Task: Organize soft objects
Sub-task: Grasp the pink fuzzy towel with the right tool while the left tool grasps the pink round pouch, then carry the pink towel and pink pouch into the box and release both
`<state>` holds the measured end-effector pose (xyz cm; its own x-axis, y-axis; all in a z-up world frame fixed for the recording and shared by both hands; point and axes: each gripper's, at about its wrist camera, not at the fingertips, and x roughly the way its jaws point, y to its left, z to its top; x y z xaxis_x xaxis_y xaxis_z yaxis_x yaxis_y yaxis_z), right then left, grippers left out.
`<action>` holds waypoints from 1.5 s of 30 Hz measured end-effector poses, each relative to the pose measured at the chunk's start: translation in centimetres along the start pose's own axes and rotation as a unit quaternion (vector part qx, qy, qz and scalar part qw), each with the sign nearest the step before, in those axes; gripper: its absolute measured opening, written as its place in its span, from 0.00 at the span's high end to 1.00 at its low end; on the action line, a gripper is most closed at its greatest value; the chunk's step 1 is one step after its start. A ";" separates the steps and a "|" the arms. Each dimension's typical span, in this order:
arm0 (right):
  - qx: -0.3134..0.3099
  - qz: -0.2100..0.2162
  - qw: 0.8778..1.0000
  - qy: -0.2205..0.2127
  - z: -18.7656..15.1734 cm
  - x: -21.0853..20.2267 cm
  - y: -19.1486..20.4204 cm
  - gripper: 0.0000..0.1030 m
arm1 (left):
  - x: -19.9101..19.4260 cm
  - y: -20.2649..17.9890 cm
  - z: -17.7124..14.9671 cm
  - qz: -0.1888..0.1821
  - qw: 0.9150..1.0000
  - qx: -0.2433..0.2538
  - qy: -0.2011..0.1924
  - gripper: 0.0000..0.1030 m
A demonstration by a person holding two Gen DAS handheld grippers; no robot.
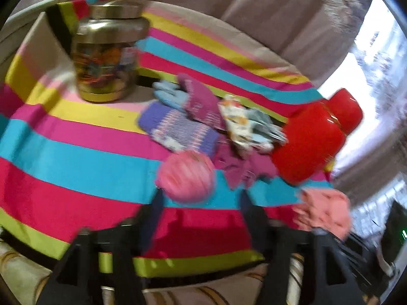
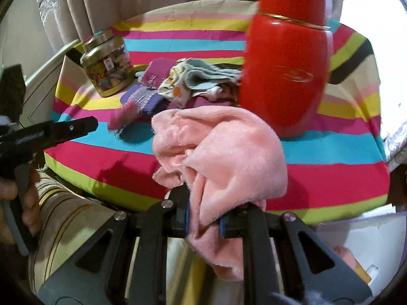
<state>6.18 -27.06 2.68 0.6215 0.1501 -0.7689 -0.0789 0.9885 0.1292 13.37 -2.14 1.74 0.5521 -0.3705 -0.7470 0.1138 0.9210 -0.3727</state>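
Two hand-held grippers are at work, and only one carries something. The right hand-held gripper (image 2: 203, 218) is closed tight on a pink cloth (image 2: 221, 150), which hangs in a loose bundle above the near edge of the striped tabletop (image 2: 330, 178). The left hand-held gripper (image 1: 201, 203) stands wide open with nothing between its jaws, just in front of a pink ball (image 1: 187, 176).

The other soft things, the socks (image 1: 178, 129) and a glove (image 1: 170, 96), lie in a heap in the middle, between the jar (image 1: 106, 58) and the red flask (image 2: 287, 71).

We judge that the step in hand is to carry the cloth to its place. To do it well, we should keep the grip firm, because only a fold is pinched and plush cloth can slip. We should hold the bundle high enough that its free end does not drag over the heap, and pass well clear of the flask, which stands close and could tip. The white box (image 2: 361, 241) at the lower right may be the goal, but we cannot tell.
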 end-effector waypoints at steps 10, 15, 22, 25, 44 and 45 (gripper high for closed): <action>0.054 -0.048 0.997 -0.014 -3.6 -4.7 -7.1 0.81 | 6.8 -1.5 1.7 0.048 0.992 0.064 0.093 0.23; 0.086 -0.103 0.991 -0.009 -6.6 -6.9 -11.3 0.81 | 9.8 -3.5 1.0 0.087 0.981 0.112 0.133 0.22; 0.133 -0.146 0.980 0.002 -10.4 -9.1 -16.2 0.81 | 10.6 -4.6 0.2 0.112 0.972 0.156 0.135 0.31; 0.138 -0.161 0.977 0.002 -11.2 -9.8 -17.3 0.81 | 8.9 -5.4 -0.1 0.102 0.976 0.152 0.116 0.31; 0.168 -0.218 0.961 -0.001 -11.7 -11.2 -20.3 0.49 | -0.5 -27.8 -11.5 -0.215 0.926 0.288 0.114 0.27; 0.168 -0.220 0.961 0.001 -11.8 -11.2 -20.4 0.42 | -0.1 -28.6 -12.3 -0.220 0.921 0.296 0.127 0.22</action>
<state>-8.34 -48.68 1.27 0.5354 -0.2809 -0.7965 0.4478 0.8940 -0.0144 -0.11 -29.99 5.67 0.1421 -0.6713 -0.7274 0.7519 0.5511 -0.3617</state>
